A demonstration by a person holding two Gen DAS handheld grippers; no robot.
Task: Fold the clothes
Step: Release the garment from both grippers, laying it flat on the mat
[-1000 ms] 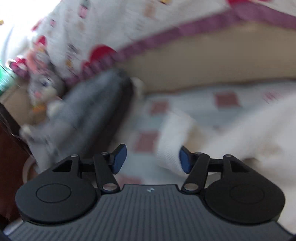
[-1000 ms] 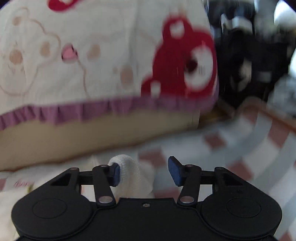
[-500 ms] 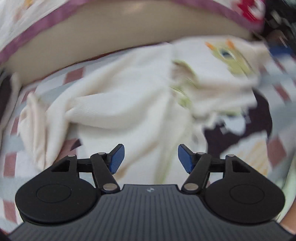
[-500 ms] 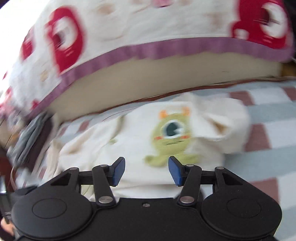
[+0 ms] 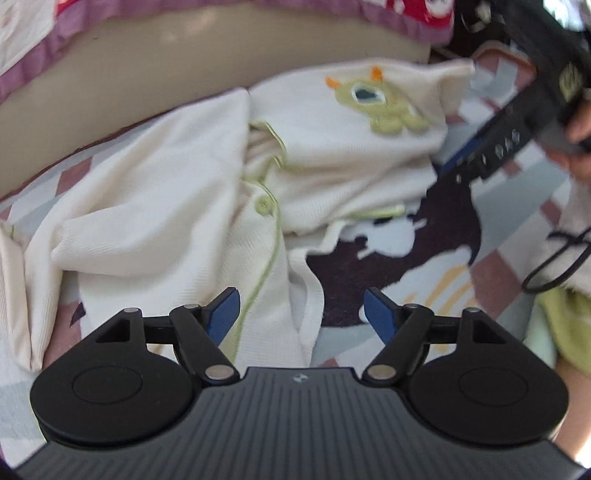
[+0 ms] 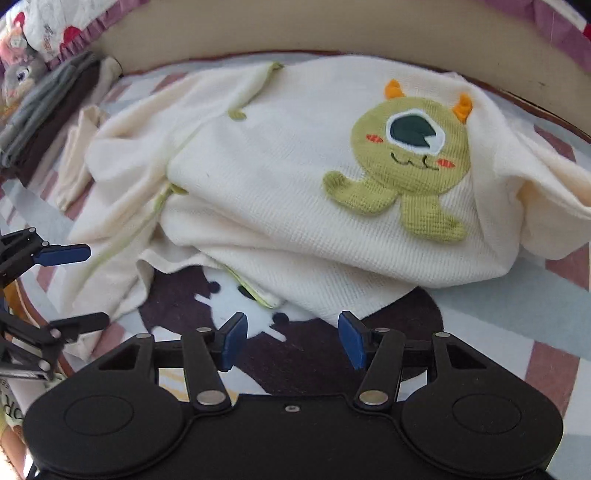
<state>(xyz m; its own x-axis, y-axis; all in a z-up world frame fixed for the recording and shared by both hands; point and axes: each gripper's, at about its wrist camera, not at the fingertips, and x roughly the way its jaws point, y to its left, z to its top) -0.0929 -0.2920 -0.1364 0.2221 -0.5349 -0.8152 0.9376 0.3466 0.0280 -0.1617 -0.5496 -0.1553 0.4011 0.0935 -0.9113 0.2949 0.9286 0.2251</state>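
Both grippers are mine, one in each hand, and both point down at a cream knitted cardigan (image 6: 280, 177) lying crumpled on a checked rug (image 6: 498, 350). Left gripper (image 5: 301, 312): its blue pads stand wide apart and have just been opening further, with the cardigan's front edge and its green piping lying below the gap but not pinched. Right gripper (image 6: 291, 339): about half open, a touch wider than a moment ago, nothing between the pads — only the rug's dark animal print (image 6: 332, 347) shows there, just short of the cardigan's hem.

I judge I hold them apart like this to take the garment at two points and spread it flat before folding — it is still bunched, one sleeve (image 6: 546, 192) flopped to the side. A green one-eyed monster patch (image 6: 410, 155) faces up, so the front is uppermost. Behind runs a beige mattress edge (image 6: 295, 33); a stack of folded dark clothes (image 6: 48, 110) waits at the far left.
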